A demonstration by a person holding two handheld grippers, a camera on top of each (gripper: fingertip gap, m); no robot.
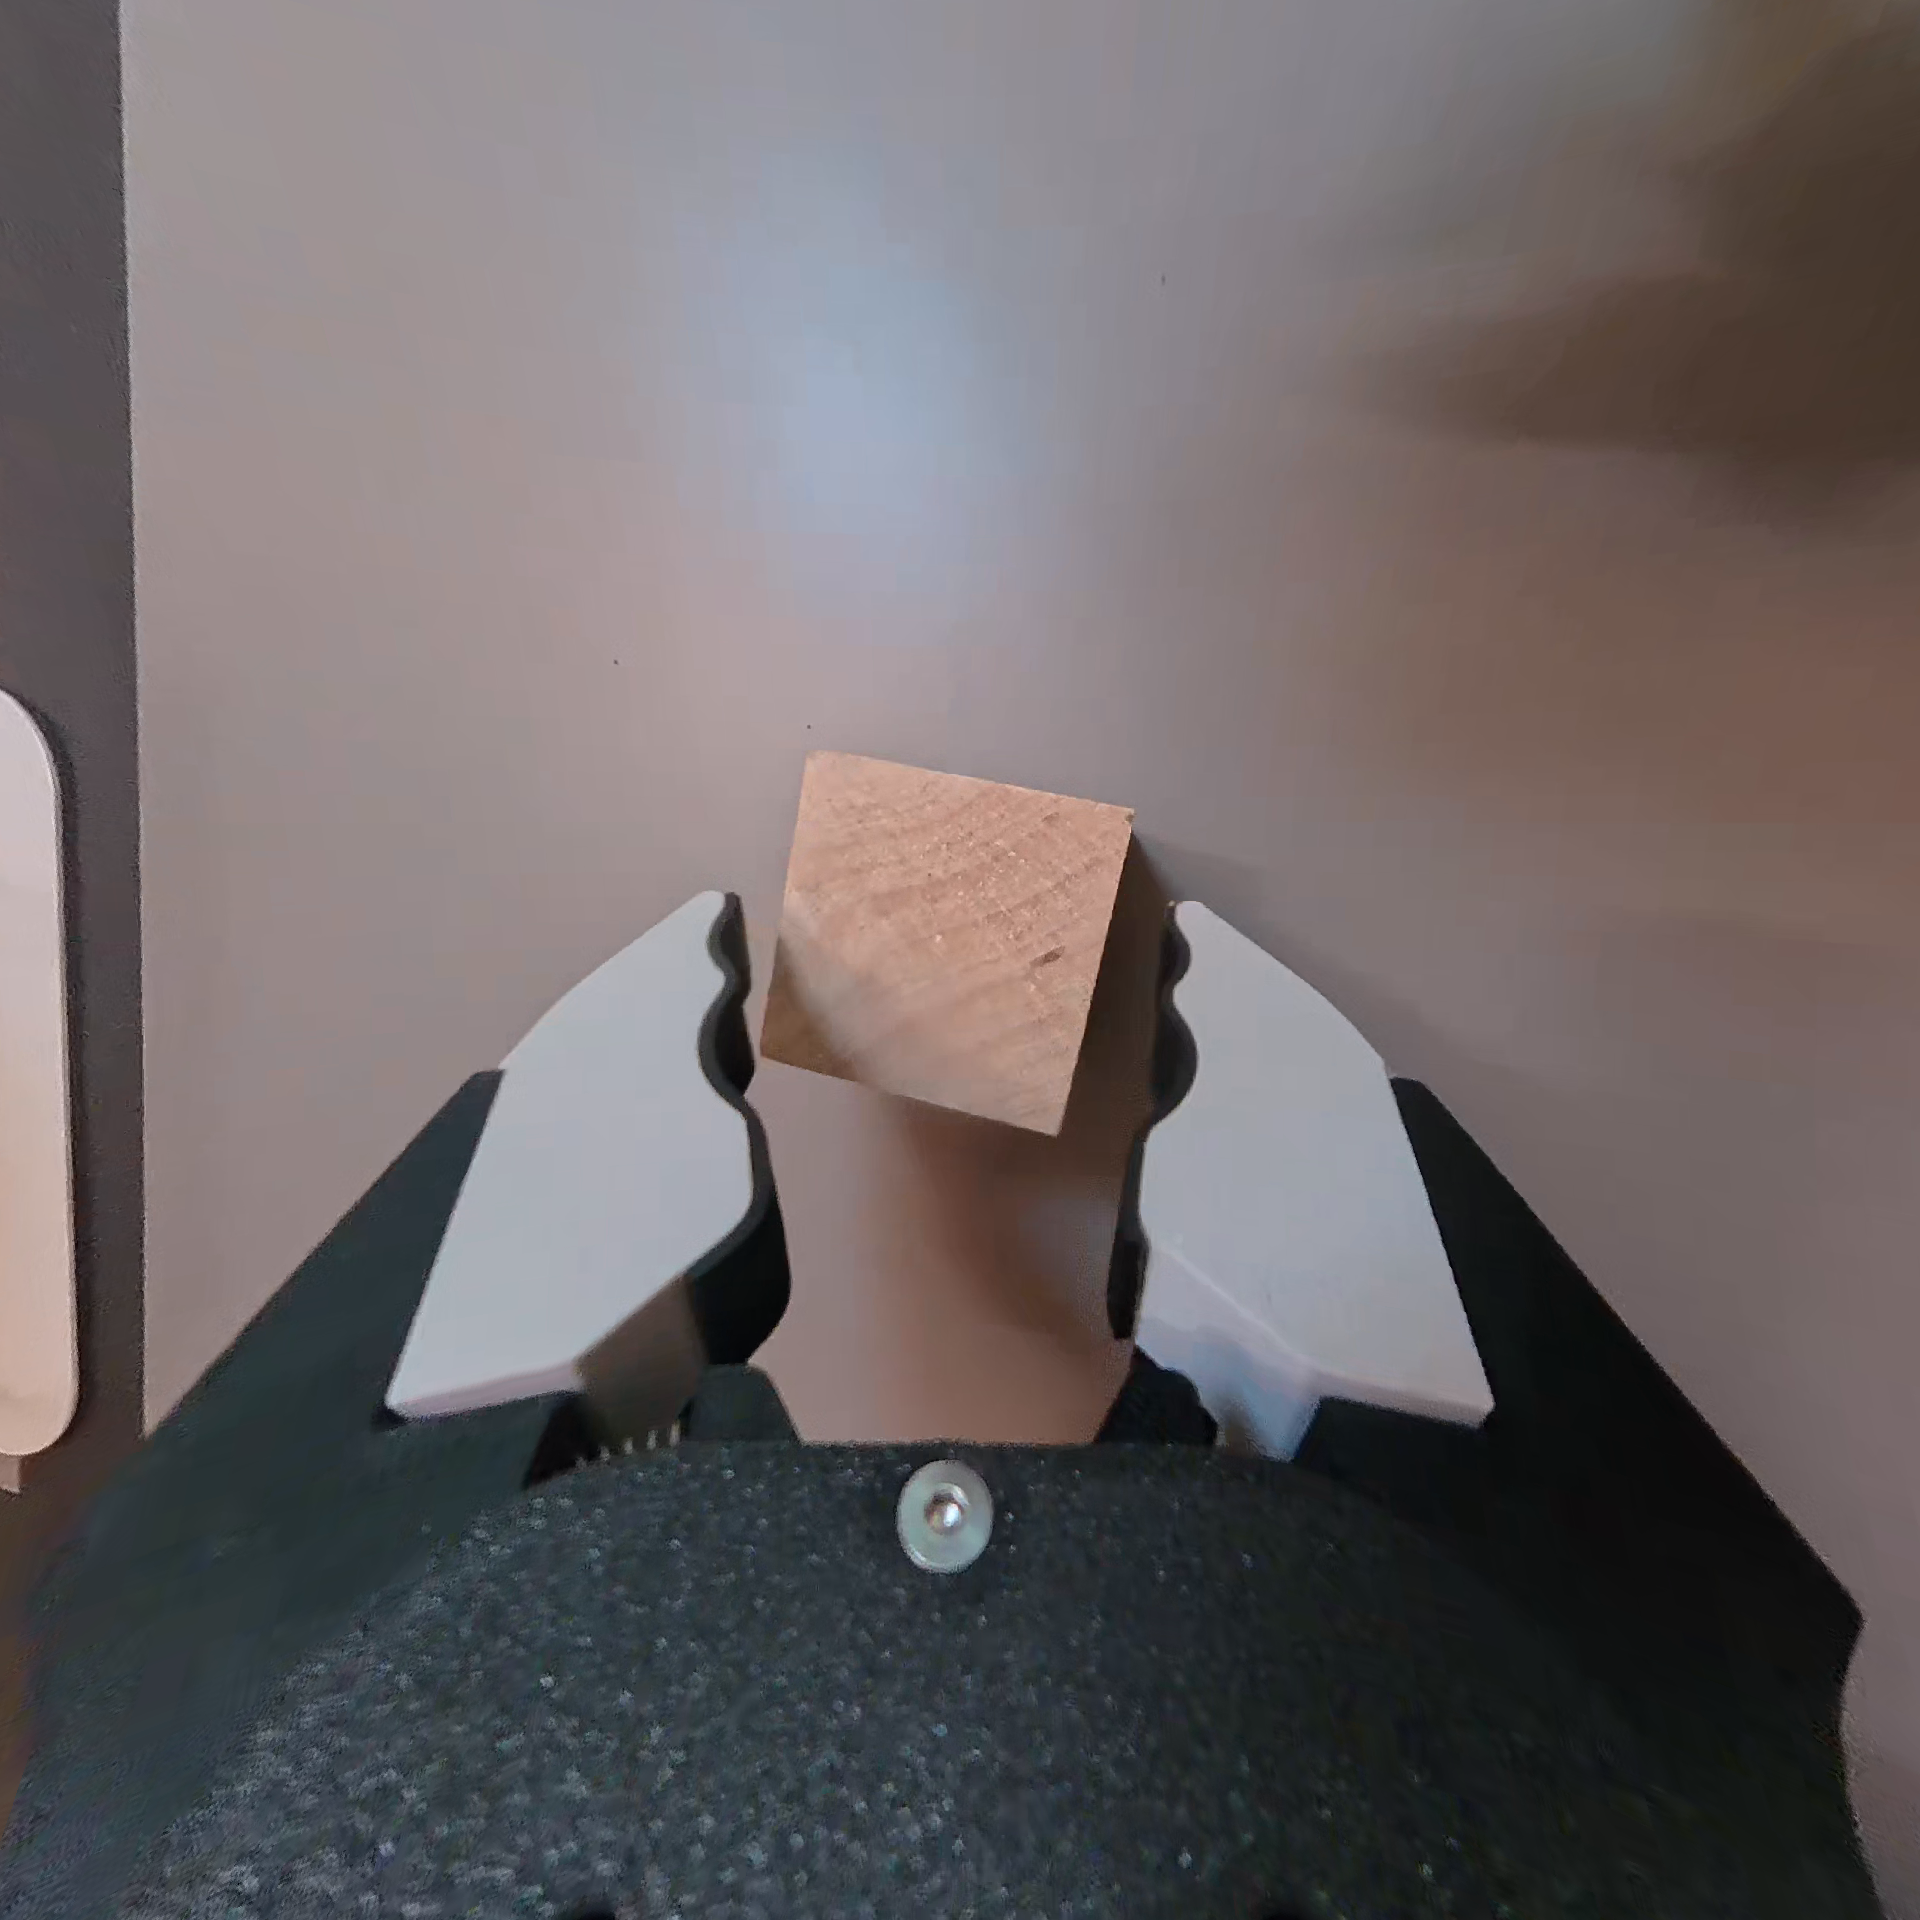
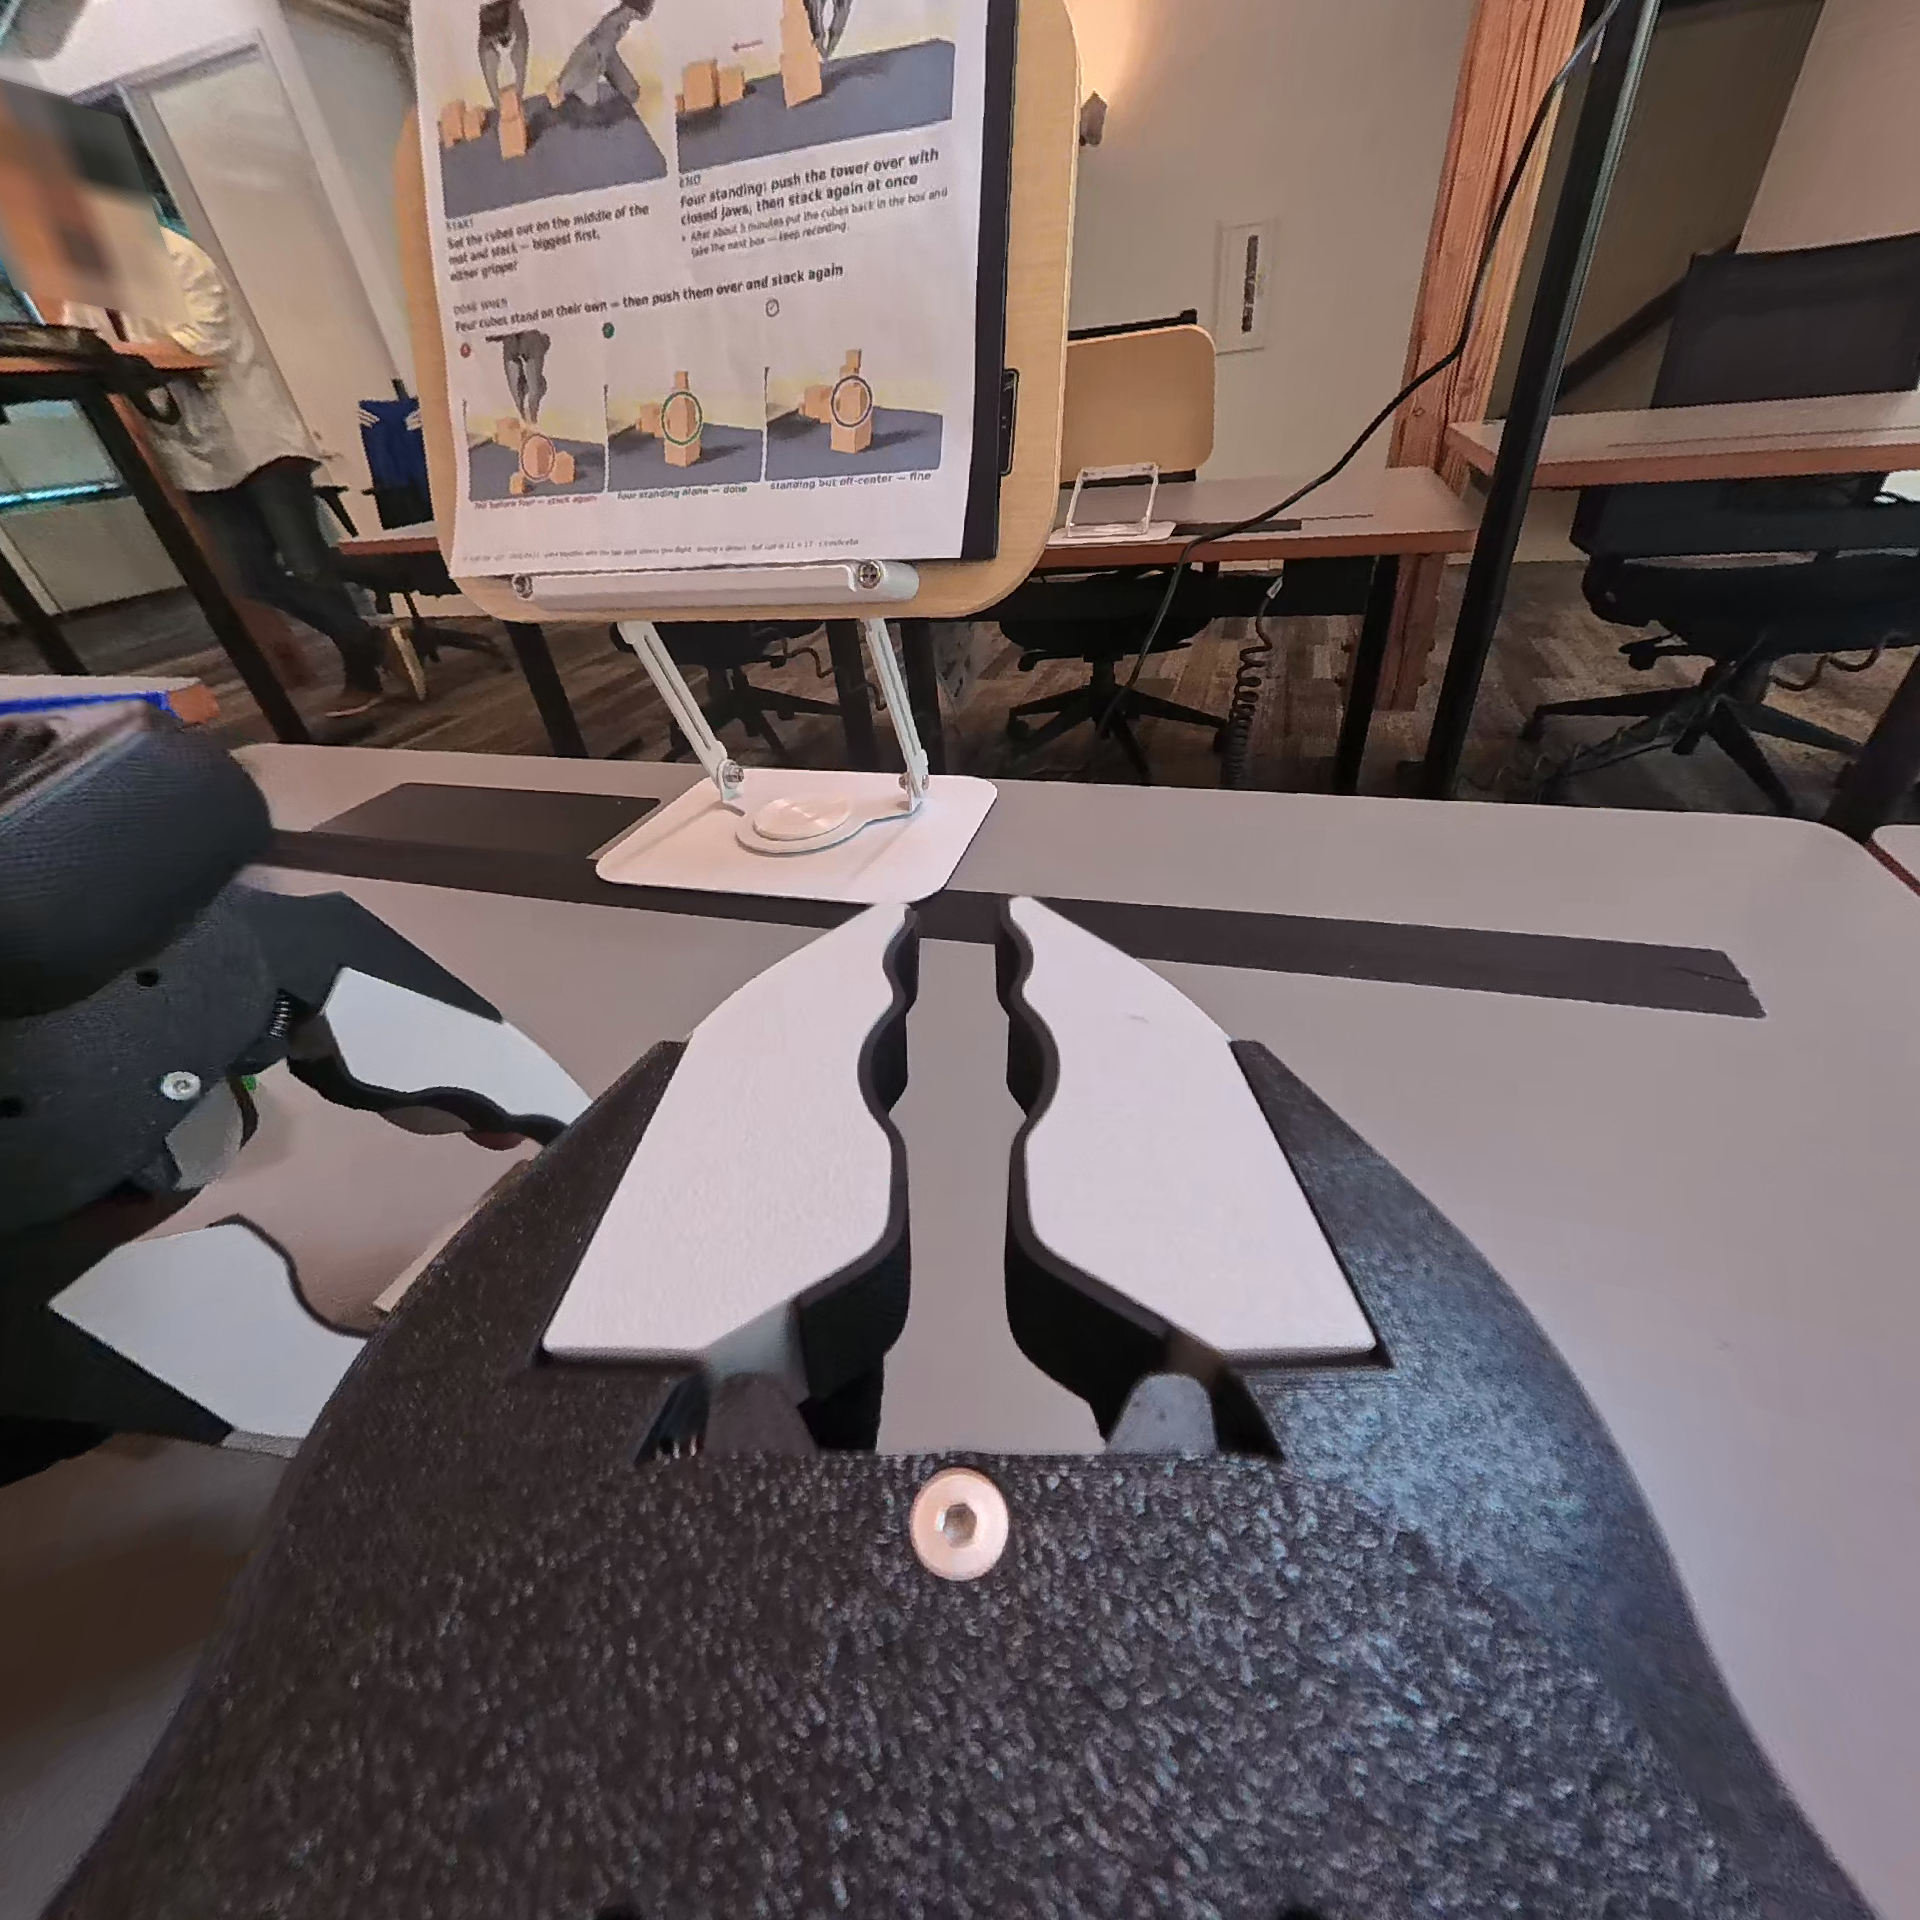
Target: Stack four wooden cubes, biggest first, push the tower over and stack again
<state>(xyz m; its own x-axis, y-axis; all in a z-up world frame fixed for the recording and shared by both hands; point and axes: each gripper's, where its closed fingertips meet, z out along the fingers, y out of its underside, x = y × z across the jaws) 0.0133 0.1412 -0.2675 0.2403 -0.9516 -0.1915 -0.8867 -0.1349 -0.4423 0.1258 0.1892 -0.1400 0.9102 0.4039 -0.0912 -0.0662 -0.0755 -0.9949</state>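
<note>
In the left wrist view I look straight down on a wooden cube [image 1: 945, 935] over the grey table [image 1: 623, 416]. My left gripper [image 1: 951, 997] is open around the cube, with a thin gap showing between each black pad and the cube's sides. A blurred wood-coloured face [image 1: 966, 1247] runs down below the cube. My right gripper [image 2: 956, 966] hovers over the table [image 2: 1455, 1143] with its fingers a narrow slit apart and nothing between them. The left gripper also shows at the left of the right wrist view [image 2: 395, 1195], fingers spread; the cube is hidden there.
A document stand with a white base [image 2: 810, 831] and a printed sheet on a wooden board [image 2: 717, 260] stands at the table's far side; its base shows at the left edge [image 1: 31, 1070]. A black tape strip [image 2: 1351, 966] crosses the table. Office chairs, desks and a person are behind. My hands' fingertips stand some 15 cm from each other.
</note>
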